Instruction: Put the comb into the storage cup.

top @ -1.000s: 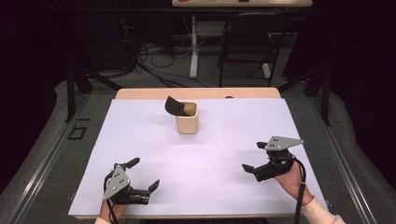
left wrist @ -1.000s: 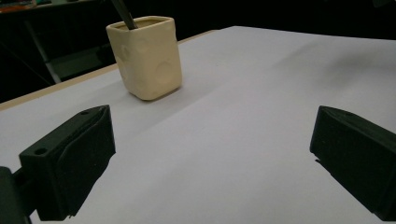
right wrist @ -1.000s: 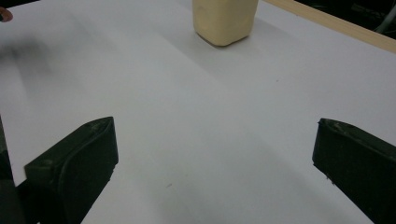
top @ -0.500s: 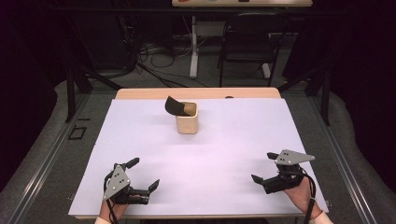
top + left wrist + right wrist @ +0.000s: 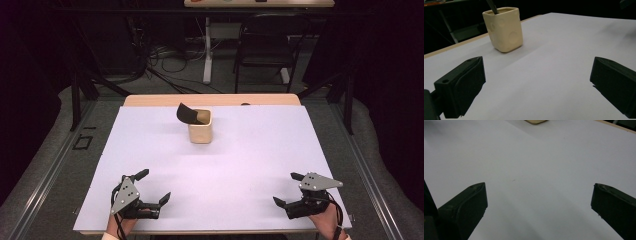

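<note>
We hold our left gripper (image 5: 152,187) and right gripper (image 5: 286,190) wide open and empty, far from the cream cup (image 5: 201,126).

A cream-coloured, square-sided ceramic cup with rounded corners (image 5: 201,131) stands upright on the white-covered worktop (image 5: 250,150), toward its far edge and slightly left of the middle. Shallow round dimples mark its walls, as the left gripper view shows (image 5: 504,29). A black, flat-bladed utensil (image 5: 187,114) rests inside the cup, its handle end down in the opening and its broad curved blade leaning out over the cup's left rim. The cup sits well apart from the near edge of the worktop.
</note>
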A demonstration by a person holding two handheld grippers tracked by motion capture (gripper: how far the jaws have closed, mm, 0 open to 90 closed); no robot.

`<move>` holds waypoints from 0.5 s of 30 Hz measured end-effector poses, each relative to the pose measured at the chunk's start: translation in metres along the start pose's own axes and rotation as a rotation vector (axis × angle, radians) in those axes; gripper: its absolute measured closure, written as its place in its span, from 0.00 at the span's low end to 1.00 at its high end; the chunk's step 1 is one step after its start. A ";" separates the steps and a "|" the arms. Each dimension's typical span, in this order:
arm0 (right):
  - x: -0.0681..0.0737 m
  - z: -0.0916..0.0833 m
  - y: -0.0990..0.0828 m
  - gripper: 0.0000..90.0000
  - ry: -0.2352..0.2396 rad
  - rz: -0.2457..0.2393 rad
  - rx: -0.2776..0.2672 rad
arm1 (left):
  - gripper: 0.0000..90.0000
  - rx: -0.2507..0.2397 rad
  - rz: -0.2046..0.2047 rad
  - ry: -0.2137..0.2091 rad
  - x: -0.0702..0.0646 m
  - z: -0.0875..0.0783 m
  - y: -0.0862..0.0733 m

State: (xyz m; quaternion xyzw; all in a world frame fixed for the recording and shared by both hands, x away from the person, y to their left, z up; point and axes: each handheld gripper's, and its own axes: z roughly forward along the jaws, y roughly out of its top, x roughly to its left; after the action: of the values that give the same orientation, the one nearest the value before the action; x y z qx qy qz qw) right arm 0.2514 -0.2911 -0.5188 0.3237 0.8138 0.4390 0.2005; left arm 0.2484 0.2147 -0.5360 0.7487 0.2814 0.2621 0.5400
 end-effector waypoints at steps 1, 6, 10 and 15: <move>0.000 -0.001 -0.001 0.00 0.001 0.001 0.001 | 0.00 0.001 -0.003 0.000 0.000 0.000 0.000; 0.001 -0.005 -0.005 0.00 -0.011 0.002 -0.009 | 0.00 0.004 -0.001 0.000 0.000 0.000 0.000; 0.001 -0.005 -0.007 0.00 -0.017 -0.005 0.003 | 0.00 0.005 -0.001 -0.001 0.000 0.000 0.000; 0.003 -0.008 -0.008 0.00 -0.029 -0.010 -0.004 | 0.00 0.010 0.004 -0.003 -0.001 0.000 0.000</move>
State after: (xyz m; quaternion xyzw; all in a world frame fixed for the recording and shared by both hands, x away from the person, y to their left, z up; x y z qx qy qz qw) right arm 0.2416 -0.2969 -0.5210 0.3257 0.8115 0.4349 0.2151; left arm 0.2483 0.2141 -0.5366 0.7525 0.2803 0.2607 0.5360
